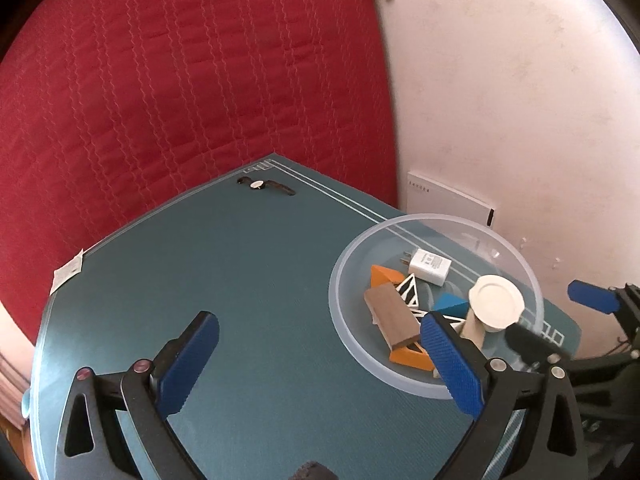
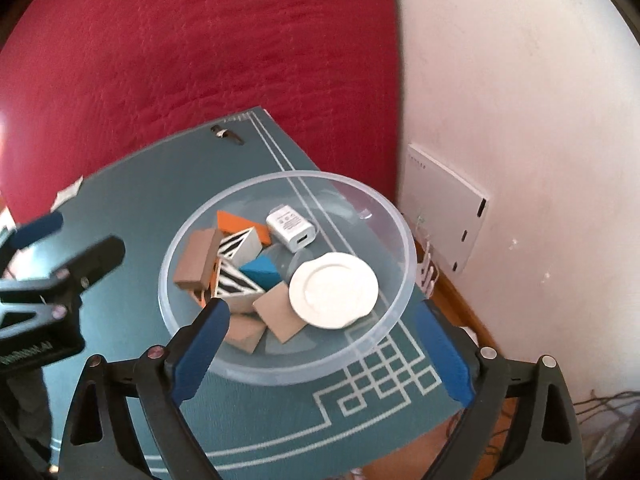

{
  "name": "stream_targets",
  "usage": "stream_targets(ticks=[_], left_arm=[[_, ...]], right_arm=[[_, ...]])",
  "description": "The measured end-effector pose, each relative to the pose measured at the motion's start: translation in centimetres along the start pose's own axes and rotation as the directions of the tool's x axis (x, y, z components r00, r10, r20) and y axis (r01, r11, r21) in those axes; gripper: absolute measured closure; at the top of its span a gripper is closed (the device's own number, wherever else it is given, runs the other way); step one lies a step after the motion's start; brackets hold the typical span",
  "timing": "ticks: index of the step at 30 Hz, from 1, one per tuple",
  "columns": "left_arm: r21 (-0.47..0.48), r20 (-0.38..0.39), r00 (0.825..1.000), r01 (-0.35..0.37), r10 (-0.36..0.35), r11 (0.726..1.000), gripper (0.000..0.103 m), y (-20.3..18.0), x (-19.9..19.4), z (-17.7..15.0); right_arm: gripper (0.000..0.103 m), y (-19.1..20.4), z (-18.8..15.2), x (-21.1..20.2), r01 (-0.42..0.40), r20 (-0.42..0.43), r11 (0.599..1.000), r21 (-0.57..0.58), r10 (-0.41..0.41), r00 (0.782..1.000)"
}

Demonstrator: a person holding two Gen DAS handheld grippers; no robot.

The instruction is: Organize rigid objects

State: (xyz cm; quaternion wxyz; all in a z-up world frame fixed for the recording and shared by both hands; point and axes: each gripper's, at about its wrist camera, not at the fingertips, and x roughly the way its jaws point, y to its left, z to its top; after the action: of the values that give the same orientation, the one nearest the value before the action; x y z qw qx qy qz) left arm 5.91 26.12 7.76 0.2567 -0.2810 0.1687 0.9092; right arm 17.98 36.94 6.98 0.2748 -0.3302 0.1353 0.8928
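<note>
A teal mat (image 1: pixel 248 288) with pale line borders is seen covering a small table, set against a red quilted surface (image 1: pixel 180 80) and a white wall (image 1: pixel 520 100). On the right part of the mat a clear plastic bowl (image 2: pixel 404 240) is placed. Inside it are gathered a white charger plug (image 2: pixel 291 227), a white round lid (image 2: pixel 334 290), a brown block (image 2: pixel 194 260), an orange piece (image 2: pixel 232 220), a blue wedge (image 2: pixel 262 272) and black-and-white striped blocks (image 2: pixel 236 246), all heaped touching one another.

The left gripper (image 1: pixel 320 360) is held over the near, bare part of the mat, just left of the bowl, its blue-padded fingers (image 1: pixel 188 364) spread wide with nothing between them. The right gripper (image 2: pixel 324 350) is held above the near rim of the bowl, its fingers likewise spread and empty.

At the far corner of the mat, well apart from the bowl, a small dark item with a pale disc (image 1: pixel 258 185) is laid flat; it appears to be a wristwatch, though it is too small to be certain. A white flat panel (image 2: pixel 444 216) is leaned against the wall.
</note>
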Motion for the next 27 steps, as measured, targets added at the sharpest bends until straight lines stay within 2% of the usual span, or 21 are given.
stream_targets(ticks=[8, 19, 27], left_arm=[[-0.002, -0.02, 0.999, -0.036, 0.036, 0.999, 0.0, 0.3, -0.8, -0.5], [0.018, -0.025, 0.997, -0.073, 0.073, 0.997, 0.0, 0.1, -0.8, -1.0], [0.03, -0.031, 0.997, -0.071, 0.072, 0.997, 0.0, -0.3, -0.7, -1.0]], right_arm=[[0.008, 1.3, -0.7, -0.6, 0.053, 0.013, 0.996, -0.077, -0.052, 0.999], [0.008, 1.5, -1.0, -0.9, 0.092, 0.03, 0.991, -0.099, -0.09, 0.995], [0.008, 1.5, -1.0, -0.9, 0.097, 0.028, 0.99, -0.106, -0.094, 0.995]])
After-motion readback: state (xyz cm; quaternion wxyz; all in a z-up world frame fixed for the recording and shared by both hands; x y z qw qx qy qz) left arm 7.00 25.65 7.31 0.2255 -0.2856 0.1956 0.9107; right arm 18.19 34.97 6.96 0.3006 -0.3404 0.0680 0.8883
